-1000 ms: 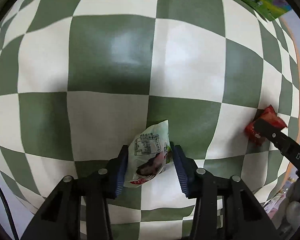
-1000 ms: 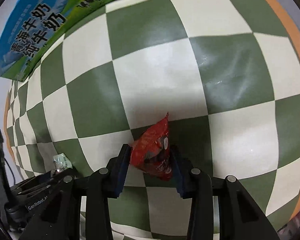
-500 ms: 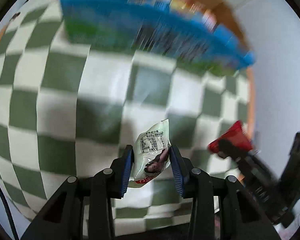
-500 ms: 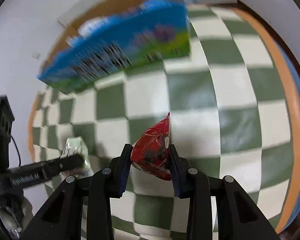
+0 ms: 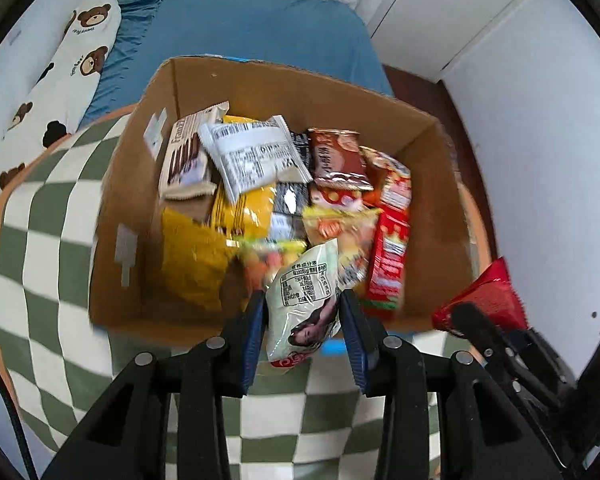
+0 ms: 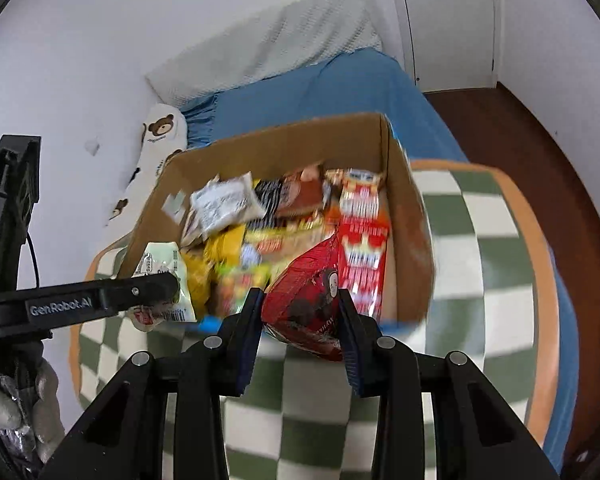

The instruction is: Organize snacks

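My left gripper point(image 5: 303, 308) is shut on a pale green snack packet point(image 5: 306, 300), held above the near edge of an open cardboard box point(image 5: 116, 184) full of snack packs. My right gripper point(image 6: 300, 308) is shut on a red snack packet point(image 6: 308, 304), held at the near edge of the same box point(image 6: 412, 216). The red packet also shows at the right of the left wrist view point(image 5: 486, 300). The green packet and left gripper show at the left of the right wrist view point(image 6: 162, 276).
The box stands on a green and white checkered table point(image 5: 40, 248) with an orange rim. Behind it is a bed with a blue cover point(image 5: 252, 28) and a bear-print pillow point(image 5: 60, 68). White doors point(image 6: 448, 20) and a dark red floor point(image 6: 532, 148) lie to the right.
Both grippers have lifted off the table with their packets and tilted up. The view went from the checkered cloth to the open box and the bed behind it.
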`<state>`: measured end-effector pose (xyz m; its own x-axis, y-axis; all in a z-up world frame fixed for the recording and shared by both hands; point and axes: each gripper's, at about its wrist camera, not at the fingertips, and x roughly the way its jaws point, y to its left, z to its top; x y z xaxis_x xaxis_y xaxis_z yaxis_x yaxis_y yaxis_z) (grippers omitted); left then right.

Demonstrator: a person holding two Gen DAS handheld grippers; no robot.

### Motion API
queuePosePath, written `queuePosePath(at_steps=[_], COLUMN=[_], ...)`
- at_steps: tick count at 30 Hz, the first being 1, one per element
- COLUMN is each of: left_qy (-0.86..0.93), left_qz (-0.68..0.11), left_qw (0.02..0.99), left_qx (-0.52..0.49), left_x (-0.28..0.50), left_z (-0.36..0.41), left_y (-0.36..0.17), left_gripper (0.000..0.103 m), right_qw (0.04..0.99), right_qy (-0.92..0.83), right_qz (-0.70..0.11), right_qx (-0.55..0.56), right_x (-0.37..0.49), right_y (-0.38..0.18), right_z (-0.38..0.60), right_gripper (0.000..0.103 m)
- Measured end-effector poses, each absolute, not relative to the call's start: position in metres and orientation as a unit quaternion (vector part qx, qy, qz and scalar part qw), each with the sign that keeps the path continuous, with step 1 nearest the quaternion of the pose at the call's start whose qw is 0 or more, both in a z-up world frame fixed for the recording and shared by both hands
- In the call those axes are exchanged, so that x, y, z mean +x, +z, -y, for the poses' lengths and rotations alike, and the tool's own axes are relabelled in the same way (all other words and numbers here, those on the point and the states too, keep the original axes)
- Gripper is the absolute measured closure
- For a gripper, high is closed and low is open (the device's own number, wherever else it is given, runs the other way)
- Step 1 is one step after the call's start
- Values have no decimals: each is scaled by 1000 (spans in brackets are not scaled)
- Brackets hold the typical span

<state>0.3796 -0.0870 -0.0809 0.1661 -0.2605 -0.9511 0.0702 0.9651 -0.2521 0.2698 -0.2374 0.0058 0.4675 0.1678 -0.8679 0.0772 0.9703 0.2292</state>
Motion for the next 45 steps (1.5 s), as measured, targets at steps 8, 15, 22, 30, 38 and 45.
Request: queuePosePath(at_steps=[8, 15, 22, 30, 38, 45], left_qy=[-97, -71, -54, -44, -45, -47], left_qz=[-682, -671, -659, -644, -603, -558], left_qw=[725, 738, 751, 763, 796, 829], left_qx=[-25, -8, -2, -1, 15, 12], left_x=[418, 427, 423, 410, 370, 323], left_z=[107, 101, 91, 83, 79, 72], left_y=[-137, -146, -140, -122, -84, -41], left_gripper=[66, 16, 14, 14, 14, 14], right_qw=[805, 786, 784, 788, 813, 849], right_qy=[16, -12, -41, -45, -48, -46], right_qz=[-585, -613, -616, -611, -577, -525], right_qx=[95, 86, 58, 59, 57, 46], right_x=[323, 337, 345, 342, 322, 280], right_y=[-45, -60, -59, -54, -21, 28], right_z=[243, 249, 248, 247, 244, 236], right_gripper=[64, 14, 7, 7, 7, 5])
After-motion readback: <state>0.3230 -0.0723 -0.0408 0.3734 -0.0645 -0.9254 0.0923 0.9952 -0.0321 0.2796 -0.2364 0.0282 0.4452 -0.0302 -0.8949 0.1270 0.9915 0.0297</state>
